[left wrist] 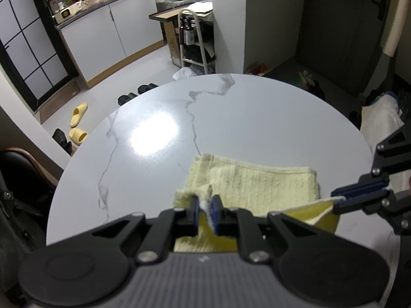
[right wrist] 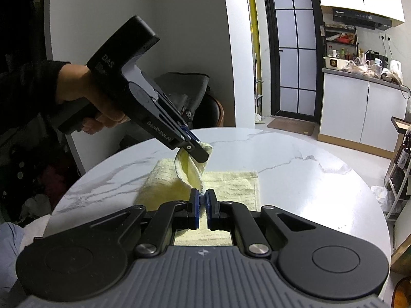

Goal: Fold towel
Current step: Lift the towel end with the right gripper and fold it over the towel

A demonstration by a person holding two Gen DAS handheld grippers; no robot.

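A pale yellow towel point(left wrist: 257, 182) lies partly folded on the round white marble table point(left wrist: 231, 118). My left gripper point(left wrist: 205, 200) is shut on one lifted corner of it, the cloth pinched between the blue pads. The right gripper point(left wrist: 339, 200) comes in from the right edge, shut on the other lifted corner, so the near hem hangs between the two. In the right wrist view my right gripper point(right wrist: 203, 196) pinches the towel point(right wrist: 231, 187) edge, and the left gripper point(right wrist: 203, 151), held by a hand point(right wrist: 108, 113), lifts its corner above the table point(right wrist: 295, 179).
A dark chair point(right wrist: 205, 102) stands at the table's far side. Slippers point(left wrist: 78, 123) lie on the floor beyond the table edge. Kitchen cabinets point(left wrist: 113, 33) and a shelf rack point(left wrist: 195, 41) stand further back. White cloth point(left wrist: 380, 120) lies past the right rim.
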